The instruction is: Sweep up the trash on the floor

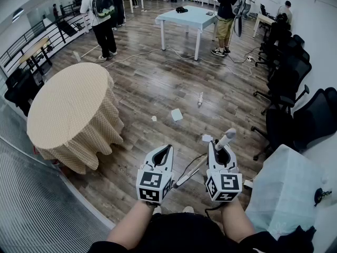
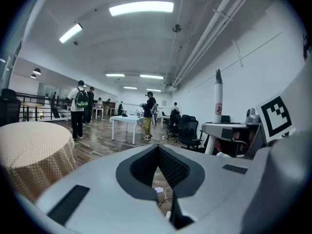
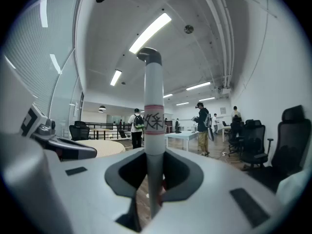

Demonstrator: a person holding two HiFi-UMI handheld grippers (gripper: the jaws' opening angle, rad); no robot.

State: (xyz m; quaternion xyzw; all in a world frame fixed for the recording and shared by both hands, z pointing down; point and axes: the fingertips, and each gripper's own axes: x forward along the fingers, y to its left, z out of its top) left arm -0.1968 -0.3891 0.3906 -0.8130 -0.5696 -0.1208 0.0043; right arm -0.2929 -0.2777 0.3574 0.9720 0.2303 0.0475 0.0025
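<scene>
Grip: right gripper (image 1: pixel 221 151) jaws clamped on broom handle (image 3: pixel 154 130) just below its red-banded label | left gripper (image 1: pixel 166 148) jaws together, empty | handling: pole likely stiff, light, smooth; a second hold lower would steady sweeping | trash: paper scraps (image 1: pixel 177 115) on floor (image 1: pixel 158 83) ahead, featherlight, likely to scatter

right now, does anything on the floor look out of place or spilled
Yes. White scraps litter the wooden floor: a paper sheet, a small bit left of it, a long crumpled piece beyond, and another scrap just ahead of the right gripper, which is shut on the broom handle.
</scene>
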